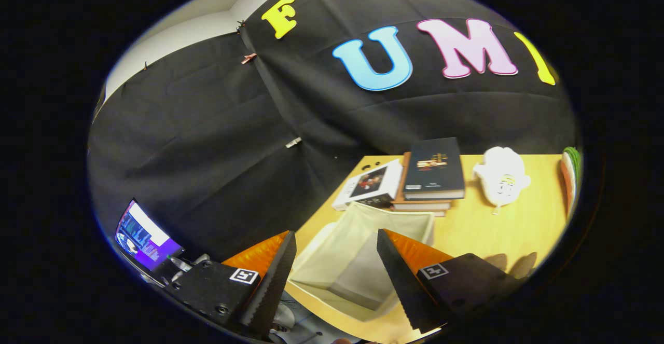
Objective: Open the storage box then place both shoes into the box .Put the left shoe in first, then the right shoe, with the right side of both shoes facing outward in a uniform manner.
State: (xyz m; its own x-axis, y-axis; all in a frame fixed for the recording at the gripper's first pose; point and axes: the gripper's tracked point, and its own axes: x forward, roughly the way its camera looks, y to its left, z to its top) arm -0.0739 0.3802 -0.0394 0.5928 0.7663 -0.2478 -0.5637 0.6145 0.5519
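Pale fabric storage box (358, 261) sits open on the wooden table (498, 224), between and just beyond the fingers of the gripper (334, 276) — spread apart, grasping nothing. Beyond it lies a stack of books (433, 170) — cover lettering too small to read — with a white plush toy (502, 178) beside them.

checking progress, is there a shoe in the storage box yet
No, the open storage box between the spread fingers of the gripper shows only its bare pale lining, with no shoe inside.
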